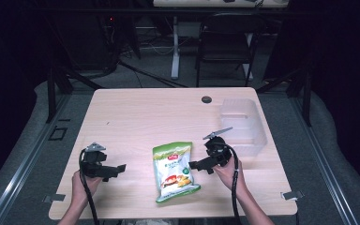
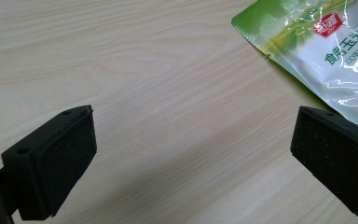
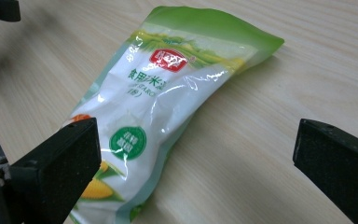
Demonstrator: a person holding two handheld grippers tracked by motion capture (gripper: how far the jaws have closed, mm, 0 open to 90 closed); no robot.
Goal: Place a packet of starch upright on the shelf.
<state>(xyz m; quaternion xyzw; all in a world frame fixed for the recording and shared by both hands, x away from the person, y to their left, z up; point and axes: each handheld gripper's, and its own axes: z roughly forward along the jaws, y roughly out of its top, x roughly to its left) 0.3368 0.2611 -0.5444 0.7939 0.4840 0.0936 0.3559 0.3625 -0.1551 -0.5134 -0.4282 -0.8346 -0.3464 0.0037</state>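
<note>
The pouch point(image 1: 175, 171) lies flat on the worktop point(image 1: 136, 112), near the front edge, between the two hands. It is a green and white pack with corn printed on it, its sealed top end pointing away from the person. Nothing grips it yet.

The right tool point(image 1: 195, 165) sits just beside the pouch's right edge, aimed at it, jaws spread wide; in the right gripper view the pouch point(image 3: 163, 107) lies ahead of the left jaw and the pads touch nothing. The left tool point(image 1: 120, 168) rests apart from the pouch on its left side, jaws also spread, with bare wood between them and only the pouch's corner point(image 2: 307, 51) ahead near the right jaw.

A clear bin point(image 1: 243, 125) stands at the worktop's right side, behind the right hand, and looks empty.

My reading: the work is at its start. The right tool is lined up for a grasp, but closing on the pouch, lifting it and carrying it, likely to the bin, all remain.
</note>
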